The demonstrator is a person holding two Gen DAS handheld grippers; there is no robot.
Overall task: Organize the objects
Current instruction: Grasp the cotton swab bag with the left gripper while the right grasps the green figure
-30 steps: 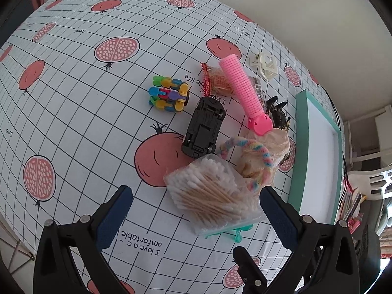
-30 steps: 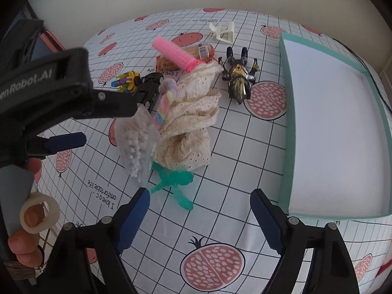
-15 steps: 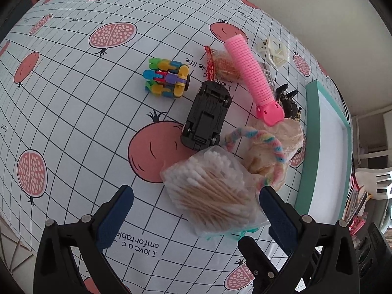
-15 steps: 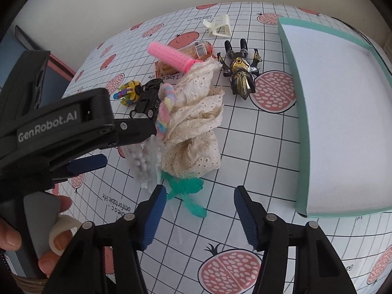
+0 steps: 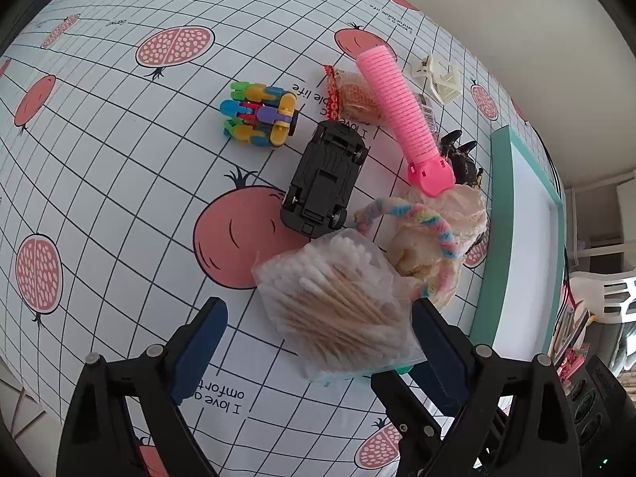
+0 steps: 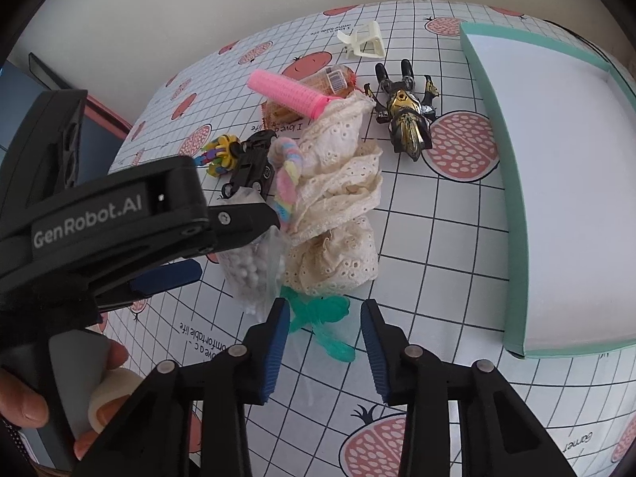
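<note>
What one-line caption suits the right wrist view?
Open right gripper poised over a green hair clip beside a cluttered pile and a teal tray.

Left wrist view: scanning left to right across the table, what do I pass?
Colourful block toy → black toy car → pink hair roller → dark action figure → teal-rimmed tray.

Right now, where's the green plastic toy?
Right wrist view: the green plastic toy lies on the tablecloth between the right gripper fingers, just below the cream lace fabric, beside the cotton swab bag.
</note>
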